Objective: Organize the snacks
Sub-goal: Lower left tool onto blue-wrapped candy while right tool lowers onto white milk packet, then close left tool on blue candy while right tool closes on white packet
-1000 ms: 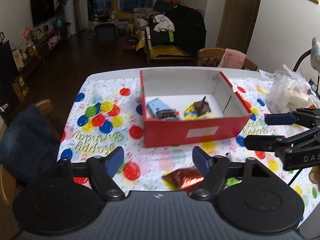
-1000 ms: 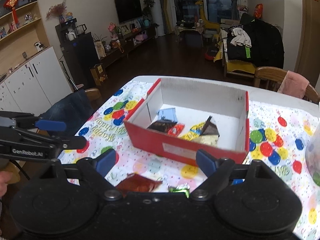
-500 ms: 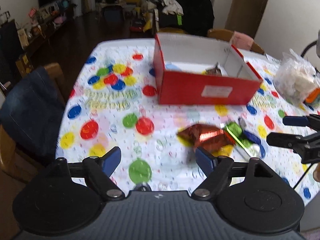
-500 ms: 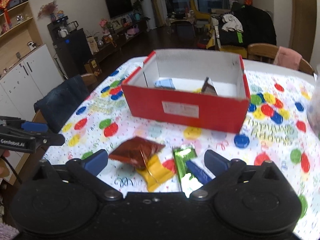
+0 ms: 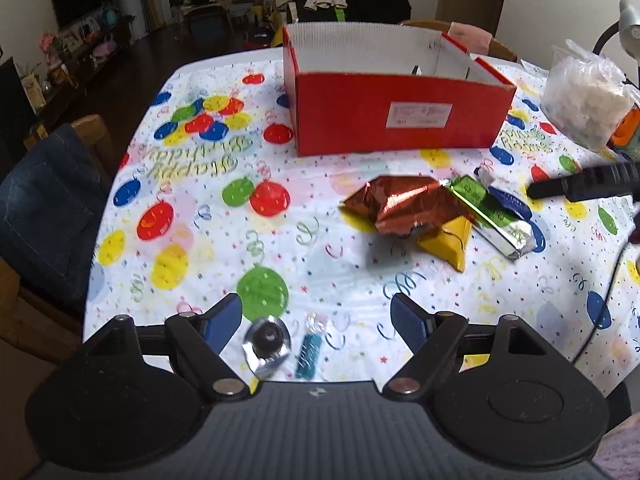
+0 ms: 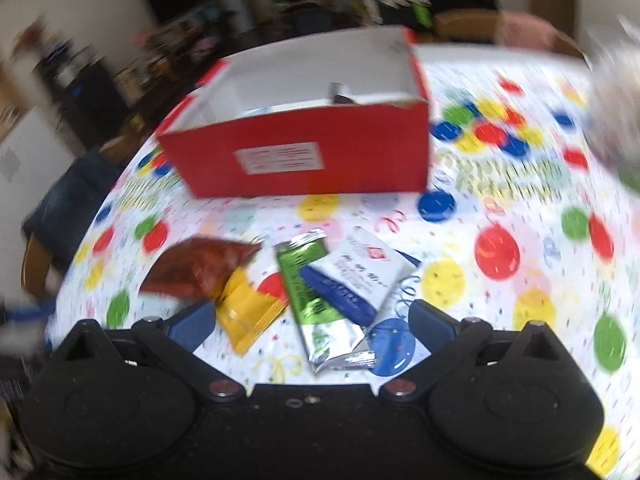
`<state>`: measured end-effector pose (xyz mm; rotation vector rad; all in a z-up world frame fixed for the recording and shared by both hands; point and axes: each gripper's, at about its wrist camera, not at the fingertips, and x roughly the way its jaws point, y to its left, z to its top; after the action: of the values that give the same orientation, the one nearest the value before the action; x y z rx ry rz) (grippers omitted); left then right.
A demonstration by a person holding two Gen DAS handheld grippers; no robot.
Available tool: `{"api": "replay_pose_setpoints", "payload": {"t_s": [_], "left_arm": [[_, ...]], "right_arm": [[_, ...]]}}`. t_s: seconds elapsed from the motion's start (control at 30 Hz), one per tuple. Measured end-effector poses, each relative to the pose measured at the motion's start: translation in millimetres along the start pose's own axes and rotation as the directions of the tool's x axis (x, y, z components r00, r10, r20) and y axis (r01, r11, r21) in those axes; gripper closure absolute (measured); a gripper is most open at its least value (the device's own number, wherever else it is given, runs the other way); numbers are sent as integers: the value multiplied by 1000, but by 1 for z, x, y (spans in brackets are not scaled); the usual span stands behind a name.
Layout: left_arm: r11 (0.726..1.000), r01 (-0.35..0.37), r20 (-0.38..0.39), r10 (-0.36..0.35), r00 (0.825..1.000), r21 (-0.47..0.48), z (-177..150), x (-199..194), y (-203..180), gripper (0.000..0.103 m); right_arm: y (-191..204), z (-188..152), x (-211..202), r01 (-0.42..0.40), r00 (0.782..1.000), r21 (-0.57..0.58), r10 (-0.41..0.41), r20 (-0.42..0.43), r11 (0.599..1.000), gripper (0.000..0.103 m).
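A red cardboard box (image 5: 392,120) with a white inside stands on the balloon-print tablecloth (image 5: 192,216), and a dark packet tip (image 5: 416,70) peeks over its rim. In front of it lies a pile: a red-brown foil packet (image 5: 404,208), a yellow packet (image 5: 448,240), a green foil packet (image 5: 492,216) and a white-and-blue packet (image 6: 360,276). My left gripper (image 5: 316,320) is open low over the near edge, above a silver foil candy (image 5: 266,344) and a small blue candy (image 5: 310,352). My right gripper (image 6: 312,320) is open wide just above the green packet (image 6: 316,300) and the yellow packet (image 6: 248,316). Neither gripper grips anything.
A clear plastic bag (image 5: 580,96) of white items sits at the far right beside something orange (image 5: 626,128). A chair draped with denim (image 5: 44,208) stands at the table's left edge. A thin cable (image 5: 600,312) runs along the right side. The right wrist view is blurred.
Both grippers have sunk and drawn back from the box, so the pile and the two small candies have come into view. The right jaws have spread wider and that view has rolled.
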<state>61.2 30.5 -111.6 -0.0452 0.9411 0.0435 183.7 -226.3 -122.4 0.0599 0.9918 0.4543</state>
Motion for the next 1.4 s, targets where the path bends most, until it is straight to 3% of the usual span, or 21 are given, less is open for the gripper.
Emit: {"api": "replay_pose_setpoints", "payload": {"t_s": [0.17,0.47,0.67,0.87,1.0,1.17,1.3,1.4], "left_arm": [[999,10,12,-10,1000,-46,-1,1,-2,22],[998,19,-11,-20,1000,-60,-7,7,-4,22],[998,22,-36,-24,999,-58,-11,14,-3,22],[993,44,-95,-55,994,-112,-13,30,6,23],[992,46,-122,-60,991,-116,-15,37,8,38],[997,33,-147,-44,988,-71,-17,44,3,66],[998,35,-139,-41,989,-47,-18,45,1,73],[999,42,-146,-45,988,-22,-18,46,-2,85]], "right_arm": [[-25,22,20,2,1000,226,2,-15,974,2],[-50,40,64,78,986,440,-3,-168,895,17],[-49,43,74,108,982,451,-25,-187,886,29],[-44,44,76,125,979,399,-48,-197,908,44],[-43,43,74,116,981,373,-47,-188,920,50],[-42,42,71,104,983,346,-44,-178,933,54],[-41,40,67,99,985,332,-45,-168,938,55],[-42,37,64,93,986,333,-40,-162,938,56]]}}
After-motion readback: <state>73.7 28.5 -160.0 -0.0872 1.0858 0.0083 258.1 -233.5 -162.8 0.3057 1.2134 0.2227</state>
